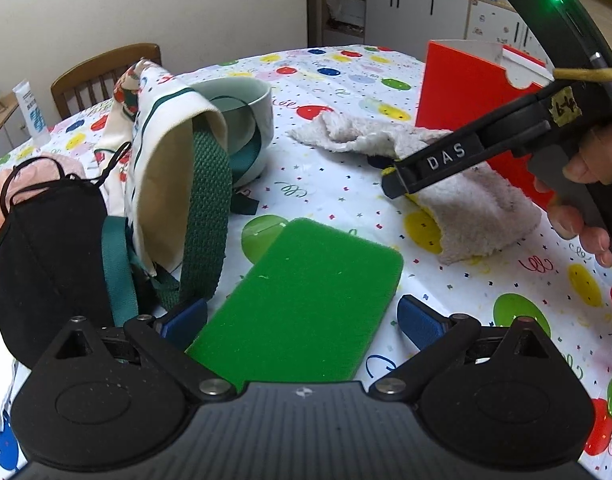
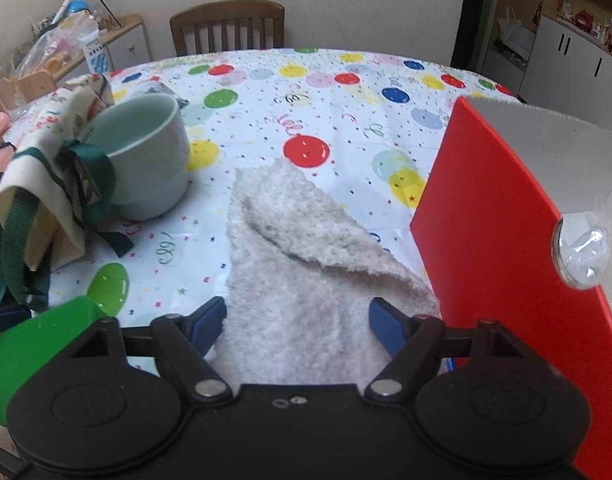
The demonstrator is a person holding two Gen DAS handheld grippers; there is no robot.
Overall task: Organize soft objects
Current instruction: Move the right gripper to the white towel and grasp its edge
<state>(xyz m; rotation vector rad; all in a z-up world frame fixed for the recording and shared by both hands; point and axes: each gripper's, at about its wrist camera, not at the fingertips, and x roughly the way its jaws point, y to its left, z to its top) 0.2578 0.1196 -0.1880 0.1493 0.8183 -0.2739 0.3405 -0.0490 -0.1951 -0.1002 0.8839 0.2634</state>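
Right gripper (image 2: 298, 320): jaws spread wide, straddling the near end of the beige towel (image 2: 306, 264), which lies crumpled on the table (image 2: 346, 120) with its long axis running straight ahead from the jaws; whether the pads touch the fabric I cannot tell. Red box (image 2: 486, 216) stands just right of the towel, likely the destination. Left gripper (image 1: 302, 316): jaws wide, green sponge (image 1: 306, 300) between them, not pinched. Further left, black mask (image 1: 46, 248), strapped cloth bag (image 1: 174, 152) leaning on pale green bowl (image 1: 246, 100). Nothing blocks the towel-to-box path.
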